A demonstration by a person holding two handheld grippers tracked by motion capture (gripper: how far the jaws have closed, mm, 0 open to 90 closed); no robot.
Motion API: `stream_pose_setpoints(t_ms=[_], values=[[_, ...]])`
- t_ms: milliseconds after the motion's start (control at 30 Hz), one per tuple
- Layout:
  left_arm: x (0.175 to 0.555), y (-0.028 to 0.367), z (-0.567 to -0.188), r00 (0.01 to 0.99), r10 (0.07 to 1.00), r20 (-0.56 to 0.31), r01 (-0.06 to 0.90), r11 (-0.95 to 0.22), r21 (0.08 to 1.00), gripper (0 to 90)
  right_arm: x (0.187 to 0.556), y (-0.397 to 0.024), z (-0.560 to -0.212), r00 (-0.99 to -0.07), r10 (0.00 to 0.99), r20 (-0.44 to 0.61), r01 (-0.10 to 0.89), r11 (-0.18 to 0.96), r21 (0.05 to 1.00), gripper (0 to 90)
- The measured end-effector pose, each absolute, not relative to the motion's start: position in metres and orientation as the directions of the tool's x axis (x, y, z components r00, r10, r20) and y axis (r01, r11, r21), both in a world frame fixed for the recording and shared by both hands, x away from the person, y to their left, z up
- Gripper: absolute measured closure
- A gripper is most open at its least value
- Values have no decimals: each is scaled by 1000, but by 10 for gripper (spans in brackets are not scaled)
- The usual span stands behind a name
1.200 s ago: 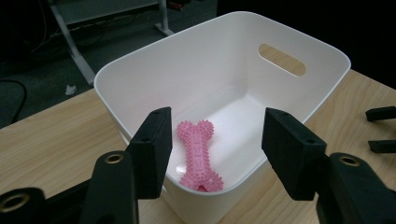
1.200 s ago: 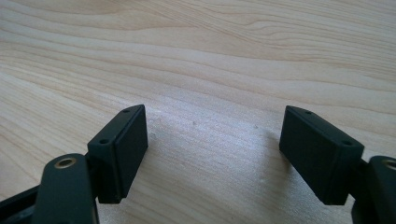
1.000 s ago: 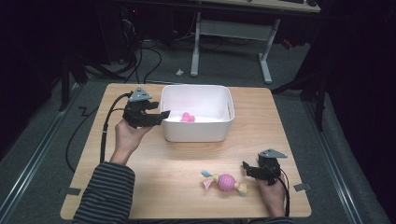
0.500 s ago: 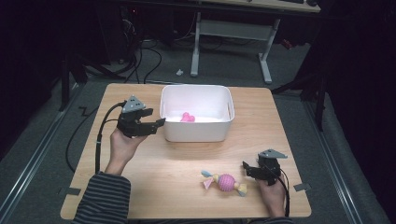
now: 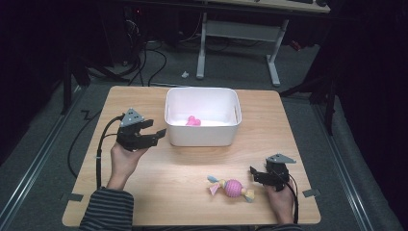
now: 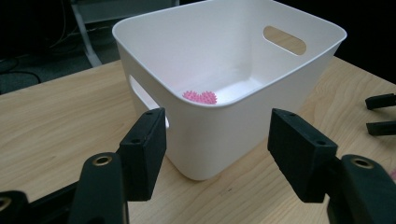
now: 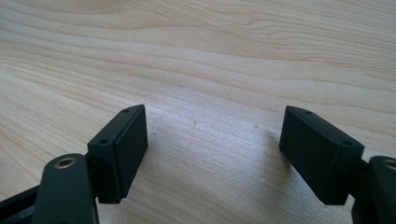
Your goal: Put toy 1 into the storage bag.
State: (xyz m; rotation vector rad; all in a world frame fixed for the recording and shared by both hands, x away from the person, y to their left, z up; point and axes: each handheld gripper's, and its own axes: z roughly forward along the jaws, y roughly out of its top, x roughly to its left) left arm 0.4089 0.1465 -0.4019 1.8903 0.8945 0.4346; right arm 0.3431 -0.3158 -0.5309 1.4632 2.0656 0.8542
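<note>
A white bin (image 5: 202,134) stands at the table's far middle with a pink spiky toy (image 5: 193,121) on its floor. My left gripper (image 5: 159,135) hovers just left of the bin's near-left corner, pointing at it. Its jaws have just been opening and nothing is between them. In the left gripper view the bin (image 6: 224,140) and the pink toy (image 6: 200,97) lie straight beyond the left gripper (image 6: 217,126). My right gripper (image 5: 253,174) rests open at the near right, next to a candy-shaped toy with a pink ball (image 5: 233,188). The right gripper (image 7: 215,135) faces bare wood.
The wooden table (image 5: 288,139) ends close behind the bin and just right of my right hand. Cables (image 5: 98,154) trail off its left side. A desk frame (image 5: 240,33) stands on the floor beyond. The right gripper's jaws (image 6: 380,114) show at the left gripper view's right edge.
My left gripper has drawn back from the bin's left rim, toward the near left and lower. The right gripper and both toys have stayed put.
</note>
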Motion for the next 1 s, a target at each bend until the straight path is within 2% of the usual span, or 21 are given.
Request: stream_pose_setpoints(t_ms=[167,300,867,1000], values=[[403,150,-414,660,745,-99,416,-253,873,379,343,-316,-531,-324,946,-19,656,239,716,236],[401,154,-424,657,737,-155,449,-219,866,379,343,-316,-531,-324,946,-18,656,239,716,236],[391,156,-457,635,742,-215,514,-197,835,378,343,-316,-531,-324,946,-19,656,239,716,236],[388,157,-464,607,768,-204,512,-182,840,384,343,-316,-531,-323,946,-17,658,237,715,236]])
